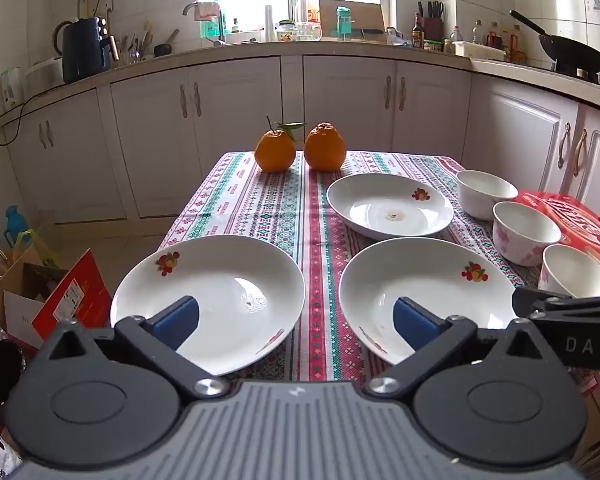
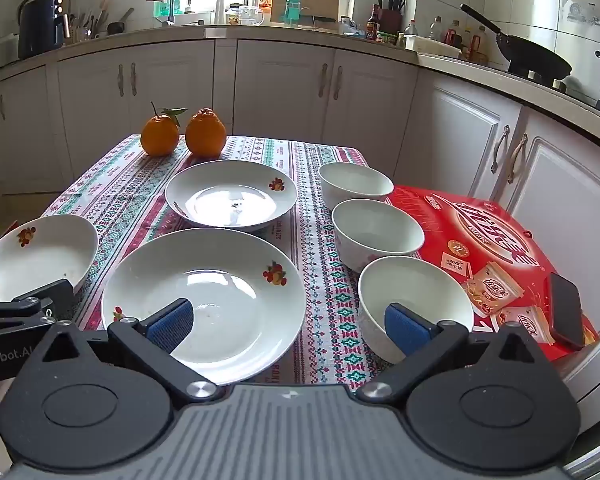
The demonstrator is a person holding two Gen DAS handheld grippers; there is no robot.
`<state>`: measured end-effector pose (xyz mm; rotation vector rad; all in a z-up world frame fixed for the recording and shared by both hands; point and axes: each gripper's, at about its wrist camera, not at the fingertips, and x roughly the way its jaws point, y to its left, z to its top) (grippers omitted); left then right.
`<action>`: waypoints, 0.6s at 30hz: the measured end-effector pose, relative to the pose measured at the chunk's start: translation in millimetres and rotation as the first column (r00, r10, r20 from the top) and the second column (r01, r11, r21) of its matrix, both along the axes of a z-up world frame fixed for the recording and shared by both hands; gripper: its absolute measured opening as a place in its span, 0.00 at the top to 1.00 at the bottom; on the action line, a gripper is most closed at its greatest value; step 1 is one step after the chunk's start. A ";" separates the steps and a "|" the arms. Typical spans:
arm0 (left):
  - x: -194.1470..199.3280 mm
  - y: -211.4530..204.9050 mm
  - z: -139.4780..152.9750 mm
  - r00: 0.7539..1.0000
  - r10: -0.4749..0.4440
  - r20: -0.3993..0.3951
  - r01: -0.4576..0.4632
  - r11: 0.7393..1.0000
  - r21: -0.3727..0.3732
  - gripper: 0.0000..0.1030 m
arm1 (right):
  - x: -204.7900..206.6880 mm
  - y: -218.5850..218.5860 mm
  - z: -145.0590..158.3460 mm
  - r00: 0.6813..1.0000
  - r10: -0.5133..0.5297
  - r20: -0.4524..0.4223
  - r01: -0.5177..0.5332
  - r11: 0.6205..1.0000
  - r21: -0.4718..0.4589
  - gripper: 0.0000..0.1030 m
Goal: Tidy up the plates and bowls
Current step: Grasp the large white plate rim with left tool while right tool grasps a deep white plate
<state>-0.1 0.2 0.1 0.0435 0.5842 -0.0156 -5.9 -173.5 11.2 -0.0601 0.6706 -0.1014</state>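
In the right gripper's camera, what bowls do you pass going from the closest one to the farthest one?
Near white ceramic bowl → middle white bowl with faint pink flowers → far plain white bowl.

The right wrist view's left edge cuts off the left plate (image 2: 32, 256).

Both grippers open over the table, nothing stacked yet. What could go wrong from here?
1. The near-left plate seems to overhang the tablecloth edge; a nudge might tip it off.
2. The three bowls sit tight against the red box, leaving the right gripper little room.
3. The phone on that box could get knocked.
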 end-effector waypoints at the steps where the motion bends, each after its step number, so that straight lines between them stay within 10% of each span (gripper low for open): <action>1: -0.1 0.0 -0.1 1.000 0.000 0.000 0.000 1.000 0.001 0.01 | 0.2 -0.2 0.0 1.000 0.001 -0.003 -0.001 1.000 0.002 0.00; 18: 2.7 0.4 0.2 1.000 -0.009 -0.016 0.008 1.000 -0.018 0.01 | 0.0 -0.2 1.2 1.000 -0.003 0.006 0.003 1.000 -0.009 0.00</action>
